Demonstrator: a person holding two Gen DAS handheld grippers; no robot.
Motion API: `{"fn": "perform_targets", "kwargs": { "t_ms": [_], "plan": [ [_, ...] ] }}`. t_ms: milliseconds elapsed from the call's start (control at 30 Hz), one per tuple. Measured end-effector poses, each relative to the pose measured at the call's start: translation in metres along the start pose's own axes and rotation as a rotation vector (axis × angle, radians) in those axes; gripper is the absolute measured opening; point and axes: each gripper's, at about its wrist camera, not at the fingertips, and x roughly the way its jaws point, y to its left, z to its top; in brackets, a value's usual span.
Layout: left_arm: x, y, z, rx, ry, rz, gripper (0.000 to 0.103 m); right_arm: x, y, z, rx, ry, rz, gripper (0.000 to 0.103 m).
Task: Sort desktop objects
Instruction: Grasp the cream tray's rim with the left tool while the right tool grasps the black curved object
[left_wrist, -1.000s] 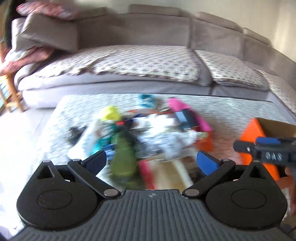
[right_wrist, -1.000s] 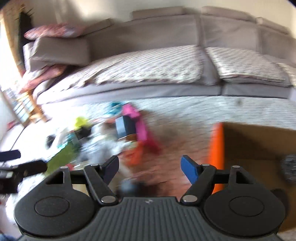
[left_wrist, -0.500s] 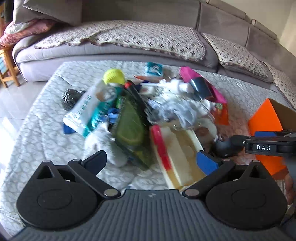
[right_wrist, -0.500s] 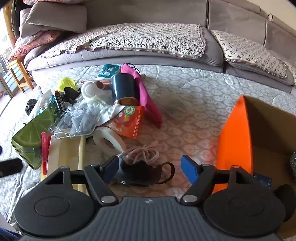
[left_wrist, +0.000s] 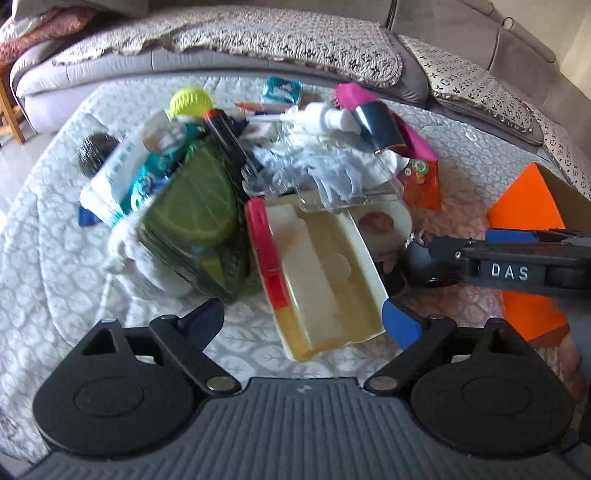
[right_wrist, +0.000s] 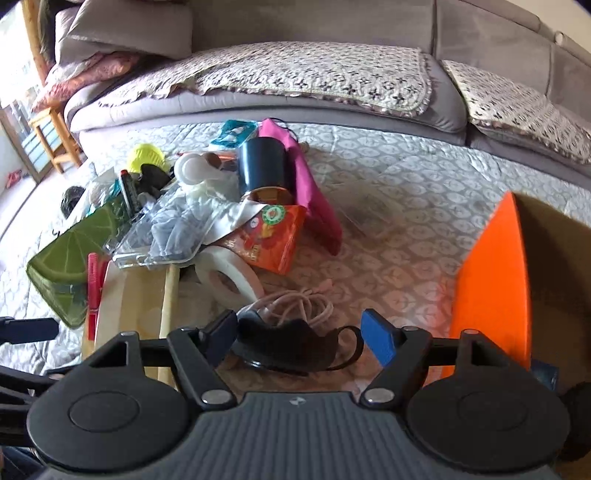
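Note:
A heap of desk clutter lies on the quilted table (left_wrist: 55, 280). My left gripper (left_wrist: 301, 321) is open and empty, just above the near end of a cream tray with a red edge (left_wrist: 317, 273); a green lime-print box (left_wrist: 195, 225) is to its left. My right gripper (right_wrist: 297, 332) is open, with a black face mask (right_wrist: 291, 347) between its fingers on the table, beside a coil of pink cord (right_wrist: 295, 304). In the left wrist view the right gripper (left_wrist: 432, 254) hangs over the mask.
An orange-flapped cardboard box (right_wrist: 495, 280) stands at the right, also in the left wrist view (left_wrist: 532, 214). The pile holds a tape roll (right_wrist: 229, 277), an orange packet (right_wrist: 273, 240), a dark cup (right_wrist: 264, 170), a pink pouch (right_wrist: 314, 199), a yellow cap (left_wrist: 191, 100) and a white pump bottle (left_wrist: 321, 118). A grey sofa (right_wrist: 295, 74) runs behind.
Both grippers have dropped and tilted down toward the table and moved nearer the pile. The right one has come down around the black mask. Both stay open.

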Motion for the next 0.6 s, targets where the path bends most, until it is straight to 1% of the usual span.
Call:
{"fn": "perform_targets", "kwargs": {
  "t_ms": [33, 100, 133, 167, 200, 233, 267, 300, 333, 367, 400, 500, 600],
  "plan": [
    [0.002, 0.001, 0.001, -0.012, 0.005, 0.001, 0.094, 0.002, 0.002, 0.001, -0.014, 0.018, 0.014, 0.076],
    [0.006, 0.001, 0.002, -0.035, 0.013, 0.003, 0.094, 0.006, 0.006, 0.002, -0.055, 0.044, 0.012, 0.083],
    [0.009, 0.0, 0.003, -0.042, 0.018, 0.008, 0.093, 0.009, 0.008, 0.002, -0.075, 0.051, 0.003, 0.083],
    [0.011, 0.0, 0.002, -0.045, 0.023, 0.011, 0.093, 0.012, 0.009, 0.002, -0.086, 0.061, 0.0, 0.083],
    [0.012, 0.0, 0.002, -0.047, 0.027, 0.014, 0.092, 0.014, 0.009, 0.001, -0.091, 0.07, 0.003, 0.079],
    [0.013, 0.001, 0.001, -0.045, 0.03, 0.015, 0.088, 0.016, 0.009, 0.0, -0.096, 0.081, 0.006, 0.075],
    [0.015, 0.0, 0.0, -0.04, 0.038, 0.018, 0.077, 0.019, 0.01, -0.002, -0.112, 0.1, 0.006, 0.07],
    [0.017, 0.001, -0.001, -0.034, 0.049, 0.017, 0.067, 0.018, 0.012, -0.004, -0.132, 0.099, 0.005, 0.069],
    [0.019, 0.001, -0.001, -0.028, 0.067, 0.015, 0.045, 0.016, 0.014, -0.006, -0.151, 0.105, 0.002, 0.068],
    [0.021, 0.002, -0.002, -0.026, 0.089, 0.021, 0.043, 0.014, 0.016, -0.008, -0.159, 0.114, 0.008, 0.067],
    [0.022, 0.002, -0.003, -0.024, 0.09, 0.023, 0.043, 0.012, 0.014, -0.009, -0.148, 0.119, 0.022, 0.066],
    [0.019, -0.003, -0.005, -0.004, 0.071, 0.042, 0.042, 0.007, 0.013, -0.012, -0.132, 0.14, 0.032, 0.066],
    [0.014, -0.004, -0.007, -0.004, 0.063, 0.04, 0.039, 0.002, 0.009, -0.015, -0.086, 0.151, 0.048, 0.065]
  ]
}}
